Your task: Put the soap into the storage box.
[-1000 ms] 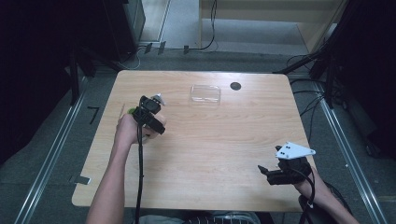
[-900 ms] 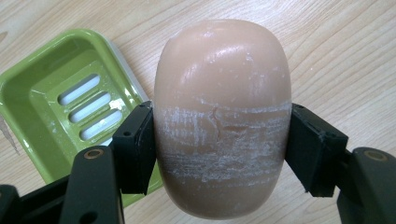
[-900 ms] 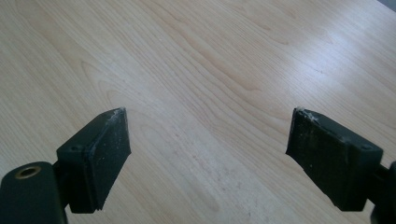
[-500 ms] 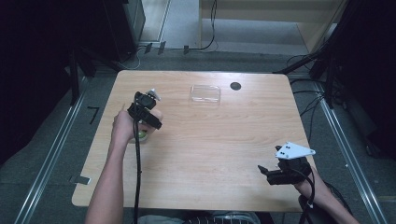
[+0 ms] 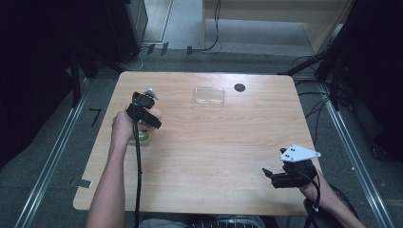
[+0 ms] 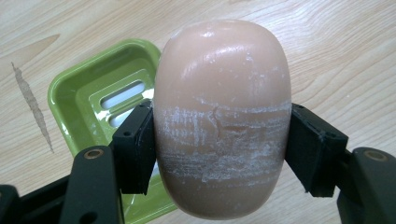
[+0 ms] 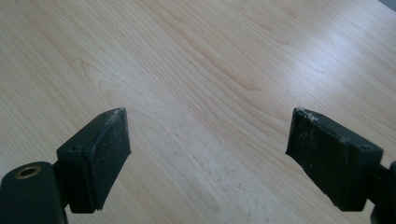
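A pale pink oval bar of soap (image 6: pixel 222 121) is clamped between the black jaws of my left gripper (image 6: pixel 219 147), which is shut on it. Just below and to the left of the soap lies a green soap dish (image 6: pixel 88 100) with slots in its floor. In the high view the left gripper (image 5: pixel 141 113) points down over the green dish (image 5: pixel 144 138) at the table's left side. My right gripper (image 7: pixel 208 154) is open above bare wood, with nothing between its fingers; from above, the right gripper (image 5: pixel 275 177) rests near the front right edge.
A clear plastic lid or tray (image 5: pixel 209 95) lies at the back centre of the wooden table (image 5: pixel 223 147), with a small dark round disc (image 5: pixel 239 87) to its right. Cables and dark equipment surround the table on the floor.
My left gripper has moved slightly left and nearer with the soap, now tipped down over the green dish. The right gripper has stayed where it was.
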The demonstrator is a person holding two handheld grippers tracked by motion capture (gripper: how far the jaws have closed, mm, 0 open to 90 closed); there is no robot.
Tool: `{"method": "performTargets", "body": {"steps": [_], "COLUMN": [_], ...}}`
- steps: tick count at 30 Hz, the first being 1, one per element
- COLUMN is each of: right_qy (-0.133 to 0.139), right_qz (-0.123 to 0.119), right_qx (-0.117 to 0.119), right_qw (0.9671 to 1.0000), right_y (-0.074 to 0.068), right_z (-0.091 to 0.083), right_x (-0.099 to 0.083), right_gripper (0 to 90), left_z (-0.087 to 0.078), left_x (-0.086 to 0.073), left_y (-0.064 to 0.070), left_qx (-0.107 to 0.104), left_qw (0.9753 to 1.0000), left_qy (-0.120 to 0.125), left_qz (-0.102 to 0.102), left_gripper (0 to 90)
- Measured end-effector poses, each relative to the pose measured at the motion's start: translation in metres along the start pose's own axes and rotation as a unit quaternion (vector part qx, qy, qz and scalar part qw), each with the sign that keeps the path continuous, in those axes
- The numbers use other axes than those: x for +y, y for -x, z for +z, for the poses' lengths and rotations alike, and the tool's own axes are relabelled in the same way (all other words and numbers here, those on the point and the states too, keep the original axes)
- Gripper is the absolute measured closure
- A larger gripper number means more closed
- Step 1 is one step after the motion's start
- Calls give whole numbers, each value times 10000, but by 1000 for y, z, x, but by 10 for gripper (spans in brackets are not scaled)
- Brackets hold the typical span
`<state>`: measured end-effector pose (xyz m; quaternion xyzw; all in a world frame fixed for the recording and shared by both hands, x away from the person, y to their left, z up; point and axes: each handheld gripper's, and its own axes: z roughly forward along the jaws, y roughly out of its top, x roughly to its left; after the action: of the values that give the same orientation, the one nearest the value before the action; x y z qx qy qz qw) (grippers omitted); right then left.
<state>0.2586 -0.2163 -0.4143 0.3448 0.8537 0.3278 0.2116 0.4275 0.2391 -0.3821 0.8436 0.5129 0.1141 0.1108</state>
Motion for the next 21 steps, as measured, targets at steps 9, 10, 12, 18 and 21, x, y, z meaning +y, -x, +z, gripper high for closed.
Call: {"method": "performTargets", "body": {"steps": [9,10,12,18,21], "right_qy": [2,8,6,4,4], "right_qz": [10,10,8,6,6], "right_qx": [2,-1,3,4,3], "right_qw": [10000,10000,10000,10000,10000], "right_y": [0,0,0,0,0], "right_z": [0,0,0,0,0], "right_x": [0,0,0,0,0], "right_gripper": [134,134,134,134,134], "left_z": [4,5,5,6,7], "left_x": [-1,-1,-2,-3,-3], "left_y": [-10,-11,-12,-17,-21], "left_qx": [18,23,52,138,164], "left_qw": [9999,9998,9997,9994,9989], "left_qy": [55,41,61,125,173], "left_qz": [-162,-201,-223,-305,-393], "left_gripper": [340,340,340,340,340]}}
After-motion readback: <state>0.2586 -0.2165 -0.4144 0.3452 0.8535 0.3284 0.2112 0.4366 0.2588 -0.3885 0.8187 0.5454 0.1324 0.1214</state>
